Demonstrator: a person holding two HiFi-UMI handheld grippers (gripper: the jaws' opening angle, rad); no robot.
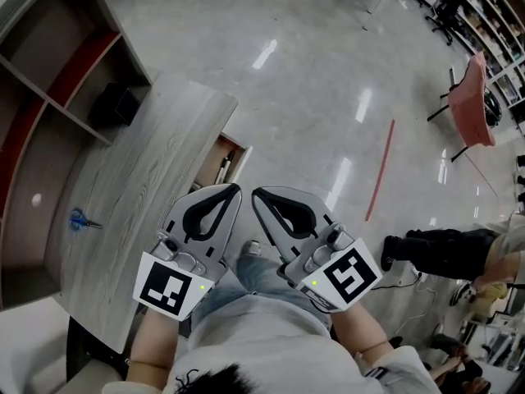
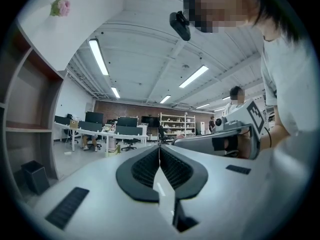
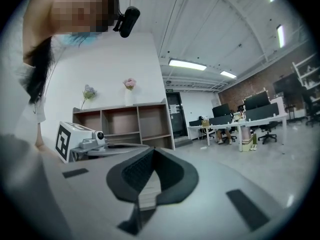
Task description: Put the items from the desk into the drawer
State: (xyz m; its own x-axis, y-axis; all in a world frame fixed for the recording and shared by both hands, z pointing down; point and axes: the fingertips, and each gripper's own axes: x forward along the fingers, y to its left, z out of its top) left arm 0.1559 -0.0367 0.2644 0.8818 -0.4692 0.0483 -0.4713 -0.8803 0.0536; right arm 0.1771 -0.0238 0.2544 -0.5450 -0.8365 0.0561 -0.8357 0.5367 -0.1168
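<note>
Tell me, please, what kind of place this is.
Probably an open-plan office or workshop. Several long desks with monitors stand on a polished floor, open storage shelves stand at the back wall, and a grey wooden desk with a pulled-out drawer is close by.

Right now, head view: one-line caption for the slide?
Left gripper and right gripper, both shut and empty, held beside the grey desk; blue scissors on it, drawer open.

The drawer [image 1: 228, 159] shows only partly past the desk [image 1: 139, 195], its contents unclear. A bystander [image 1: 459, 253] is cut off by the right edge.
</note>
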